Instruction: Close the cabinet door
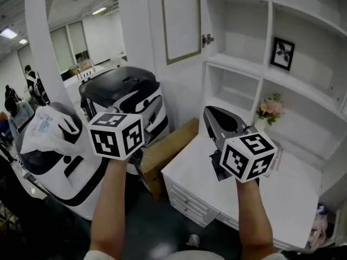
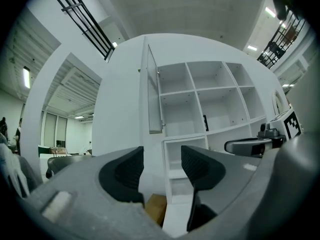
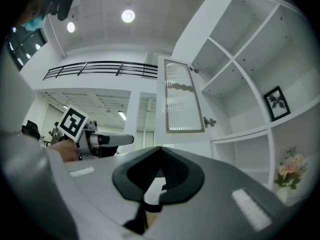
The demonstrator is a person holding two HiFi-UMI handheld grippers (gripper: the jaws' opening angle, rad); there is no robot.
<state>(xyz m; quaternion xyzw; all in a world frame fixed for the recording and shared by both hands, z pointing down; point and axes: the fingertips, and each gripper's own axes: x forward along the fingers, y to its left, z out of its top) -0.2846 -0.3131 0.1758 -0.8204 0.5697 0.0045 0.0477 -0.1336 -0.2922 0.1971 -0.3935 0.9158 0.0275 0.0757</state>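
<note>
Above the bench (image 1: 282, 199), near its back-left corner, the cabinet door (image 1: 180, 20) hangs swung out from the shelf unit (image 1: 303, 15), hinged on its right edge – not yet closed. L hand-held gripper (image 2: 162, 165) is spread wide w/ nothing between the pads. R hand-held gripper (image 3: 160, 153) is pressed together at the tips, also empty. Both are held up in front of the door, well apart from it.

Risks, as I judge:
- A push on the ribbed panel instead of the frame could stress it.
- A push too near the hinge gives little leverage, so the tip may slide off.
- Too hard – the door bangs on the unit and shakes the shelves.
- R arm is near the flower vase (image 1: 269, 110), poss. knock.

Containers:
- The compartment beside the hinge looks empty.
- One further right holds a framed picture (image 1: 282, 53).
- A lower one holds the vase.
- Cardboard box (image 1: 168, 150) at the bench's left edge – contents not visible.
- Bench drawers (image 1: 187, 202) are shut.
</note>
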